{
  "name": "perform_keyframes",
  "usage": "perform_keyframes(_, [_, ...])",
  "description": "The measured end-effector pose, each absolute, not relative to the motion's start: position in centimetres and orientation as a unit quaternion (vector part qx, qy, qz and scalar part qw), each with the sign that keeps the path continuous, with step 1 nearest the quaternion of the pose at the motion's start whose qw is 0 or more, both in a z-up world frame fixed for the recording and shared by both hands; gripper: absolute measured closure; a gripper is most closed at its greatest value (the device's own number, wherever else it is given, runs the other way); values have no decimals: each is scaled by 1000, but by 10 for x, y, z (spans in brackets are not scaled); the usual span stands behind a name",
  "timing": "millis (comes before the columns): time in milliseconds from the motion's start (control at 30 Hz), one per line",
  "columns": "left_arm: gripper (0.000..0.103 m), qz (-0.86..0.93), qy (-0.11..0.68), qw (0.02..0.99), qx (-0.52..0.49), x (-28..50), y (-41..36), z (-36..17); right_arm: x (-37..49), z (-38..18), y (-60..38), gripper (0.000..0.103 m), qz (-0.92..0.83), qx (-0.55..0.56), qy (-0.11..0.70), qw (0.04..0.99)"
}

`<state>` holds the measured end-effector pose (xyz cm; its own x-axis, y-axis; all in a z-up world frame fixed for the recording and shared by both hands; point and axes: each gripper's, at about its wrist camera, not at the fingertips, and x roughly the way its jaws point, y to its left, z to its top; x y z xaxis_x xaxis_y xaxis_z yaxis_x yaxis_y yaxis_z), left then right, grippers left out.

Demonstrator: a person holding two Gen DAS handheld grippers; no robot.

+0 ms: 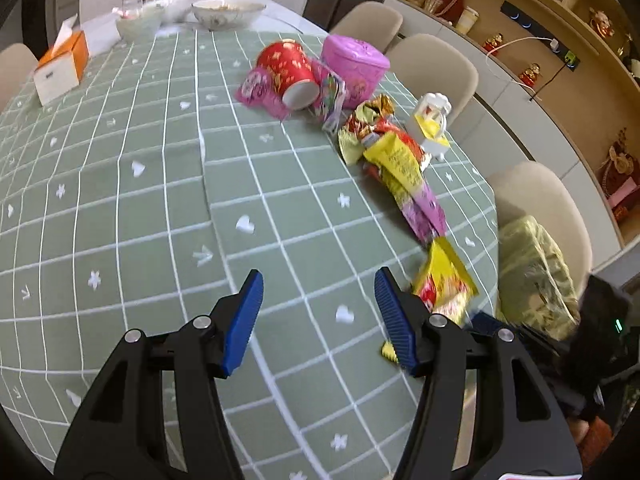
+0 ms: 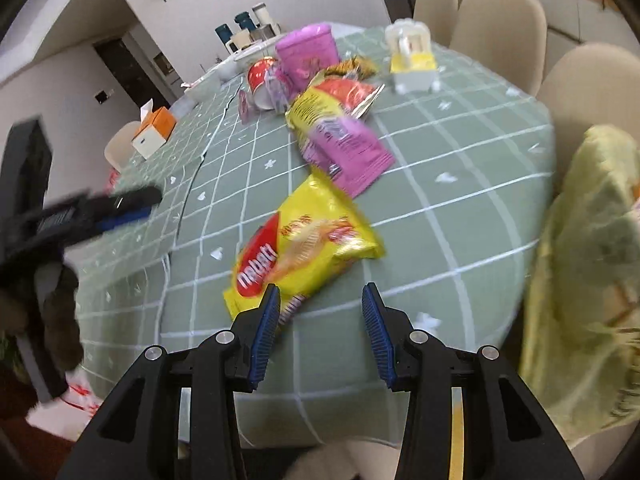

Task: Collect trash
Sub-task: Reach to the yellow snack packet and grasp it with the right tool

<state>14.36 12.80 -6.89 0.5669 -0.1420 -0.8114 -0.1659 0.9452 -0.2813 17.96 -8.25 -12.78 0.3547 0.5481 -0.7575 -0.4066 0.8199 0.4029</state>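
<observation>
Trash lies on a green checked tablecloth. A yellow snack bag lies flat just ahead of my open, empty right gripper; it also shows in the left wrist view, right of my open, empty left gripper. Beyond it lie a purple packet, a yellow and red wrapper, a tipped red paper cup and a pink tub. The left gripper shows at the left of the right wrist view.
An orange tissue box and bowls sit at the far end. A small white and yellow toy stands near the right edge. Beige chairs line the right side, one with a yellow-green cloth. Shelves stand behind.
</observation>
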Motion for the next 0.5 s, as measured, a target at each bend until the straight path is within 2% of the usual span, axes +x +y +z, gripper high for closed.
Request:
perform_keyframes(267, [48,-26,449,880,-154,152,161,-74,198,-134,-35,63,220,33,491,842])
perform_keyframes(300, [48,-36,450,879,-156,155,162,-77,200,-134,-32,78,217,27,495,841])
perform_keyframes(333, [48,-49,452,876,-159,159,162,-80,201,-134,-30,82,217,33,503,836])
perform_keyframes(500, [48,-96,475,854,-191,187,153,-98,192,-111,-44,90,190,41,505,841])
